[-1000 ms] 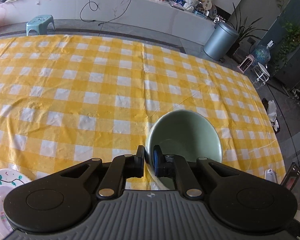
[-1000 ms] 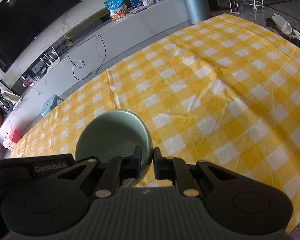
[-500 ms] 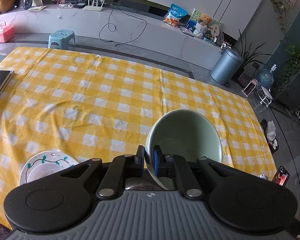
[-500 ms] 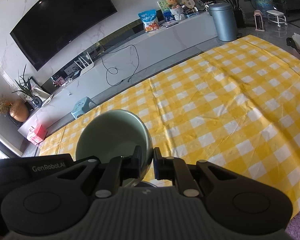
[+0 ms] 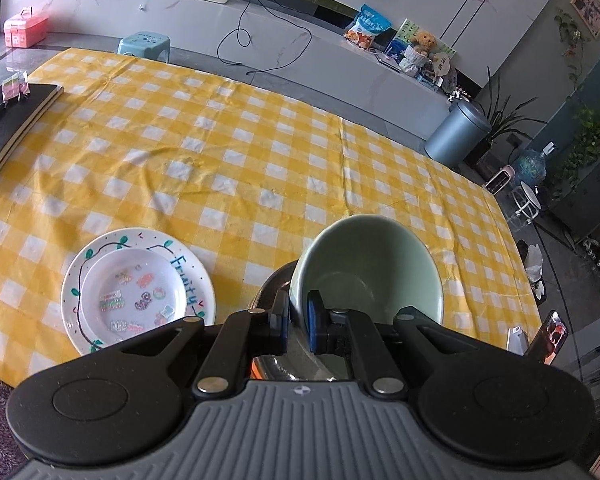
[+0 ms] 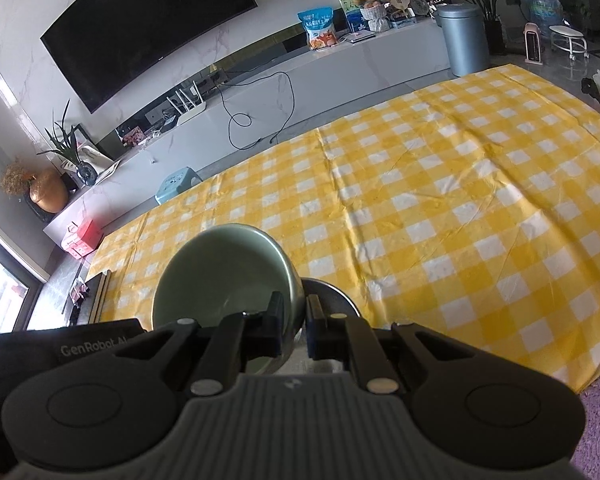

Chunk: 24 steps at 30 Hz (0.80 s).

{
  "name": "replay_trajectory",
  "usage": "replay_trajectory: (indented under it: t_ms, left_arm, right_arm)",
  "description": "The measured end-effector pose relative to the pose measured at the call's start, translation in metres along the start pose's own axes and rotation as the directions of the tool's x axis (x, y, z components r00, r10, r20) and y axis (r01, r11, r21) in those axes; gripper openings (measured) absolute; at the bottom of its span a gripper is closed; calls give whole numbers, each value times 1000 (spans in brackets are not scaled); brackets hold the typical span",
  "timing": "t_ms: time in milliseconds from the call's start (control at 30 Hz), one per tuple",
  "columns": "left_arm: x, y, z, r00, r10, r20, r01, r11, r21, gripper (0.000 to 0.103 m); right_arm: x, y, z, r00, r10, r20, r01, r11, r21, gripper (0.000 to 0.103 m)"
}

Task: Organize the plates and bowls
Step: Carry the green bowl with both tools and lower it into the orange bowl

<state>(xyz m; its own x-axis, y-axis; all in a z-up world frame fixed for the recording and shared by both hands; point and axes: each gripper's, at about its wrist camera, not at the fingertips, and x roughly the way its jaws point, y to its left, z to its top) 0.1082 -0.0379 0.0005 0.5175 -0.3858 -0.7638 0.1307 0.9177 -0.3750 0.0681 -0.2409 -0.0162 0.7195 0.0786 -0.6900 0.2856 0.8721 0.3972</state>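
Both grippers hold the same green bowl [image 5: 374, 268] from opposite sides, above the near edge of the surface [image 5: 236, 160], which is covered with a yellow and white checked cloth. The left gripper [image 5: 298, 326] points steeply down; its two fingers are closed on the bowl's left rim, one pad outside the wall and one inside. The right gripper [image 6: 293, 330] also points down at a similar slope and pinches the bowl's right rim in the same way, with the wall between its pads. The bowl is tilted, its opening turned toward the left gripper's camera.

Directly under the bowl there is a metal bowl [image 6: 332, 296] with a dark, shiny rim; I cannot tell if the two bowls touch.

To the left of the bowls, a smaller white plate with stickers [image 5: 134, 294] lies inside a larger white plate [image 5: 192, 276] painted with green leaves and a blue word. Both plates rest flat on the cloth, near the bowls but apart from them. A dark book [image 5: 10, 124] lies at the far left edge of the surface.
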Motion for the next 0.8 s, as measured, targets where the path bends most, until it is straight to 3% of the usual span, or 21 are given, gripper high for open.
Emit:
replay_trajectory:
  t_ms: [367,800]
  left_arm:
    - [14,11,-16,998,-34,-55,30,997,-64,9]
    - [26,1,-22,997,32,-63,-30,999,24,10]
  right_arm:
    - [1,-1,-15,998,-61,-1,61,998,-36,8]
    - [19,-4,-25,994,-100,-39,97,992,-77,6]
